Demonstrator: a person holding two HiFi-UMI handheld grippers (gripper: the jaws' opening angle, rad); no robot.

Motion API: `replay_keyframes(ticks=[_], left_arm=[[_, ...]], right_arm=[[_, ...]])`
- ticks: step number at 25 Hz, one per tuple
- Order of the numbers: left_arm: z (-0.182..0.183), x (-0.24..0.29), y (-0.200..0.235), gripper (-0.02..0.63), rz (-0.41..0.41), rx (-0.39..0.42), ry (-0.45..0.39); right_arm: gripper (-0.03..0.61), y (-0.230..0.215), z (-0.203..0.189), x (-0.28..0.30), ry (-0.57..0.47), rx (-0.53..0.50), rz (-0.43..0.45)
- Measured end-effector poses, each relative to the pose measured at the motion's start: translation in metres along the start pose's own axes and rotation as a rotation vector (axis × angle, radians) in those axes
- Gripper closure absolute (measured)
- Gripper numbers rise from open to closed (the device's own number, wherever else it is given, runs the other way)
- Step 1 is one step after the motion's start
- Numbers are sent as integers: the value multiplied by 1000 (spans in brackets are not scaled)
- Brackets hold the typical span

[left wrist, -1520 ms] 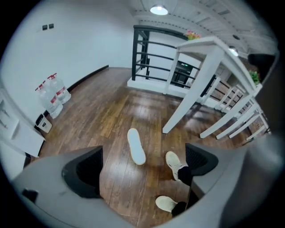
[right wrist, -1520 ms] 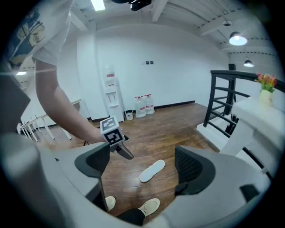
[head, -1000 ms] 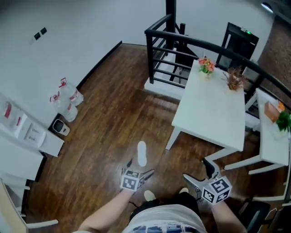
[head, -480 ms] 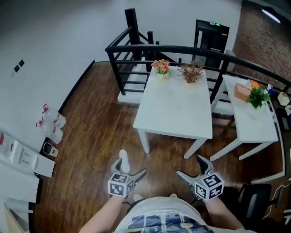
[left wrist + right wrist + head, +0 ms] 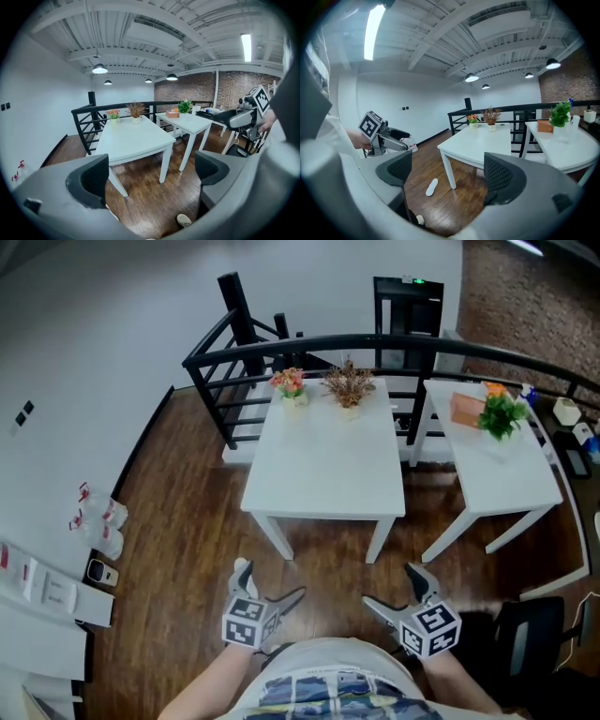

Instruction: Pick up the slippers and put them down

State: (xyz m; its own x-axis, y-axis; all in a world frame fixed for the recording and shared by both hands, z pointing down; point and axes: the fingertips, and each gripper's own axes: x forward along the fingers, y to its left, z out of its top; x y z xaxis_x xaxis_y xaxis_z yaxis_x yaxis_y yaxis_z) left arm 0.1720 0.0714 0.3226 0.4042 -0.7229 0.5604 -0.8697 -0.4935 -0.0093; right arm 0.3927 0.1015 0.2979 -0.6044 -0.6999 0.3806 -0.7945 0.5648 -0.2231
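Observation:
One white slipper [image 5: 432,186] lies flat on the dark wood floor by the near leg of the white table [image 5: 476,143]. In the head view it is mostly hidden behind my left gripper [image 5: 269,585]. That gripper is held low in front of the person, its jaws wide apart and closing slightly, with nothing between them [image 5: 150,176]. My right gripper [image 5: 391,586] hovers level with it on the right, open and empty [image 5: 447,176]. Both are well above the floor and touch nothing. No second slipper shows.
The white table [image 5: 323,465] stands just ahead, with two flower pots [image 5: 319,385] at its far edge. A second white table [image 5: 487,465] is on the right, a black railing [image 5: 281,348] behind, a dark chair [image 5: 525,652] at the right, bottles [image 5: 94,521] by the left wall.
The view has swung so the white table now sits in the middle. Both grippers moved along with it. The slipper, earlier clear ahead of the left gripper, now lies behind it.

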Motion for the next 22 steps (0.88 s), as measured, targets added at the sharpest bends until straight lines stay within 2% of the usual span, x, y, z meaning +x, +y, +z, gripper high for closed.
replay_keyframes(ticks=[8, 22], left_arm=[[14, 8, -20, 46, 2, 29, 2], [9, 5, -12, 46, 41, 4, 5]], right_arm=[[86, -13, -5, -17, -10, 0, 6], [86, -10, 1, -12, -9, -8, 38]])
